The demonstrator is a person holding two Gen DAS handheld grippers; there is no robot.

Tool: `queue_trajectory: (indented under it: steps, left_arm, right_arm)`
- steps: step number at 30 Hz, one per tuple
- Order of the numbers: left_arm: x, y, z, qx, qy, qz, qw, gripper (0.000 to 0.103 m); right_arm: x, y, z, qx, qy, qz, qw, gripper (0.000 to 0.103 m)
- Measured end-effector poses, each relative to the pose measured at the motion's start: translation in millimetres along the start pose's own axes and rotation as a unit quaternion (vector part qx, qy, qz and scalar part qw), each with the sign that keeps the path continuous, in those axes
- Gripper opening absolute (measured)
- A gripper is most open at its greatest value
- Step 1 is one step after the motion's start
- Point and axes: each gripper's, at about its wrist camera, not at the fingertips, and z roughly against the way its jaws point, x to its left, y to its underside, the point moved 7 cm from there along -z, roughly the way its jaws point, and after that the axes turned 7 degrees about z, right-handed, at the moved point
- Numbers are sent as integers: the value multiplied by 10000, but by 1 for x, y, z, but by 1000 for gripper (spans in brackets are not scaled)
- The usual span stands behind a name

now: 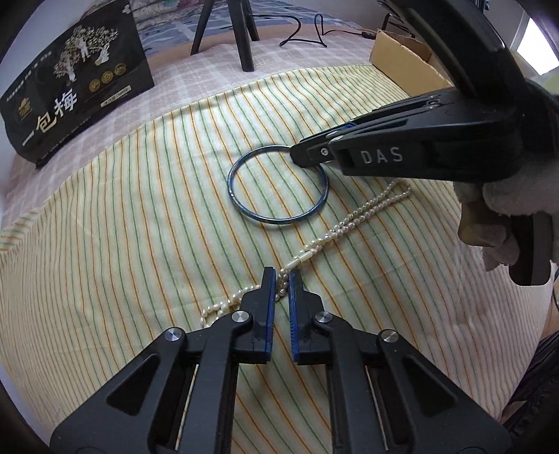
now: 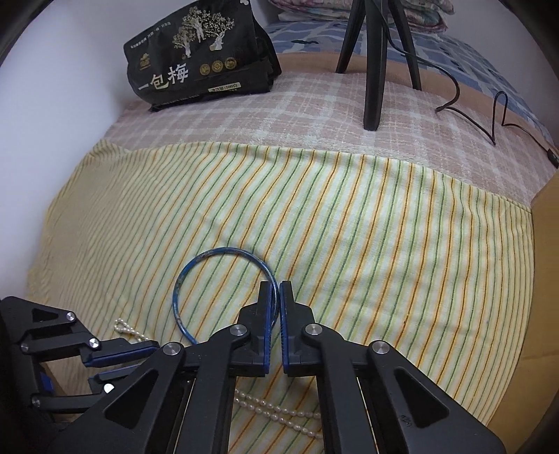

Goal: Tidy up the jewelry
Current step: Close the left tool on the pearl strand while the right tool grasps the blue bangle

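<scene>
A blue bangle (image 1: pixel 244 209) lies on the striped yellow cloth (image 1: pixel 122 227). A white pearl necklace (image 1: pixel 360 213) stretches across the cloth below it. My left gripper (image 1: pixel 282 276) is closed on the necklace near its clasp. My right gripper (image 1: pixel 300 153) comes in from the right and is closed on the bangle's far rim. In the right wrist view the right gripper (image 2: pixel 276 290) pinches the bangle (image 2: pixel 178 297) between its blue pads; the necklace (image 2: pixel 279 415) runs under it, and the left gripper (image 2: pixel 139 359) shows at lower left.
A black snack bag (image 1: pixel 70 80) stands at the back left. A black tripod (image 1: pixel 241 35) and a cable (image 1: pixel 314 28) are on the checked cloth behind. A cardboard box (image 1: pixel 405 59) sits at the back right.
</scene>
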Motion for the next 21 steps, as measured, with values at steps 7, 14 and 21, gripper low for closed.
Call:
queue_trajectory:
  steps: [7,14,21]
  left_arm:
    - [3,10,16,-102,37,282,9995,4]
    - [0,7,51,-367,211,500,9979,4]
    - [-5,4,92,-716,301,732,9943,1]
  right_arm:
    - [-3,1,25,-225,-20,-118,9997,3]
    - [-1,1,62,-516,-100,-232,9983,3]
    - [4,6,99,-783,-34,-315,9964,2]
